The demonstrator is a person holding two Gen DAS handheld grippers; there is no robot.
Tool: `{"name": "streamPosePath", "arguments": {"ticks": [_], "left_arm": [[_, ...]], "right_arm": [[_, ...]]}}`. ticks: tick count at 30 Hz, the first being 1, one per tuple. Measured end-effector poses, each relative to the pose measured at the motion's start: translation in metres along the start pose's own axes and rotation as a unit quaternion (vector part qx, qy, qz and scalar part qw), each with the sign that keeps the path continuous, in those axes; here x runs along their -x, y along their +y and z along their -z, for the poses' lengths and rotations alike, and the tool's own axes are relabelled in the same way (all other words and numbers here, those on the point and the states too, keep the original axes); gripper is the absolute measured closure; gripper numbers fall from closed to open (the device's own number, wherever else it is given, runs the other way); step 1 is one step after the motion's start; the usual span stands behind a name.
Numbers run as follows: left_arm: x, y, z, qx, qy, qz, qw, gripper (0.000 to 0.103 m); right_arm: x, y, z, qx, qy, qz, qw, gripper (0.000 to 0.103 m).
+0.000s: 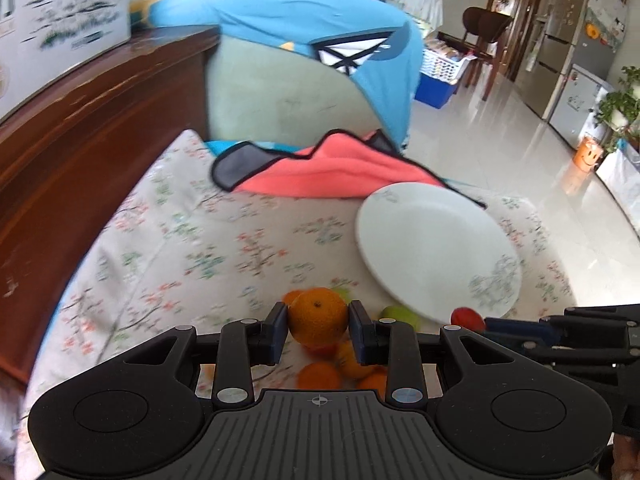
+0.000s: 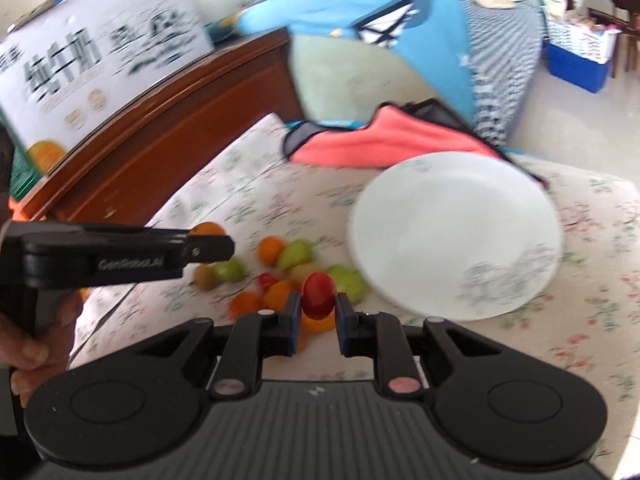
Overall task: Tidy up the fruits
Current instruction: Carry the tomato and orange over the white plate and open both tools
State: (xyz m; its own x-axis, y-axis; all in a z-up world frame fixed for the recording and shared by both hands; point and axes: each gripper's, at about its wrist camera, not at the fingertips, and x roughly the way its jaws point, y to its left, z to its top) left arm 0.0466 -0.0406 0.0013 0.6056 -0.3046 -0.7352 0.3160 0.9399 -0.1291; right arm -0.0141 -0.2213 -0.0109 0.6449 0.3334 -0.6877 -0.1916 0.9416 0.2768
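Ahead and to the right of both pairs of fingers: a white plate (image 1: 436, 248) with a grey-green sprig print at its rim, nothing on it, lying on a floral-printed cloth (image 1: 192, 240). Left gripper (image 1: 318, 320) clamped on an orange mandarin (image 1: 318, 316), one pad on each side, fruit lifted clear of the pile. Right gripper (image 2: 318, 306) closed narrow on a small red fruit (image 2: 318, 290), likewise raised. Below and behind the fingers, on the cloth just beside the near edge of the plate: a loose heap of fruits (image 2: 276, 276), oranges, green pear-shaped ones, a brown one, a few red. Beyond the plate, a coral towel (image 1: 332, 172) with dark trim, touching its far rim. Farther back, a blue garment (image 1: 304, 24) over a green cushion. On the wooden ledge at upper left, a white carton (image 2: 100, 48) with large dark characters, too blurred to read. On the side of the left gripper in the right wrist view, pale lettering, seemingly "GenRobot.AI". Hand (image 2: 36, 344) gripping that tool's handle at far left.
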Motion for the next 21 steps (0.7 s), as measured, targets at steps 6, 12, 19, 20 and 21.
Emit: {"name": "streamPosePath", "arguments": {"ticks": [6,12,19,20,21], "left_arm": [[-0.020,-0.028,-0.008,-0.005,0.002,0.024,0.9997,0.073],[-0.038,-0.051,-0.008,-0.014,0.011,0.038,0.9991,0.073],[-0.057,-0.065,-0.009,-0.011,0.023,0.045,0.9987,0.073],[-0.058,-0.068,-0.009,-0.011,0.025,0.047,0.9985,0.073],[-0.060,-0.069,-0.009,-0.012,0.026,0.048,0.9984,0.073]], "right_arm": [[0.000,-0.028,-0.010,-0.001,-0.008,0.032,0.999,0.085],[-0.008,-0.053,-0.015,-0.019,0.004,0.053,0.998,0.085],[-0.009,-0.072,-0.014,-0.045,0.015,0.058,0.997,0.085],[-0.011,-0.075,-0.013,-0.049,0.017,0.059,0.997,0.085],[-0.012,-0.076,-0.013,-0.051,0.020,0.060,0.997,0.085]]}}
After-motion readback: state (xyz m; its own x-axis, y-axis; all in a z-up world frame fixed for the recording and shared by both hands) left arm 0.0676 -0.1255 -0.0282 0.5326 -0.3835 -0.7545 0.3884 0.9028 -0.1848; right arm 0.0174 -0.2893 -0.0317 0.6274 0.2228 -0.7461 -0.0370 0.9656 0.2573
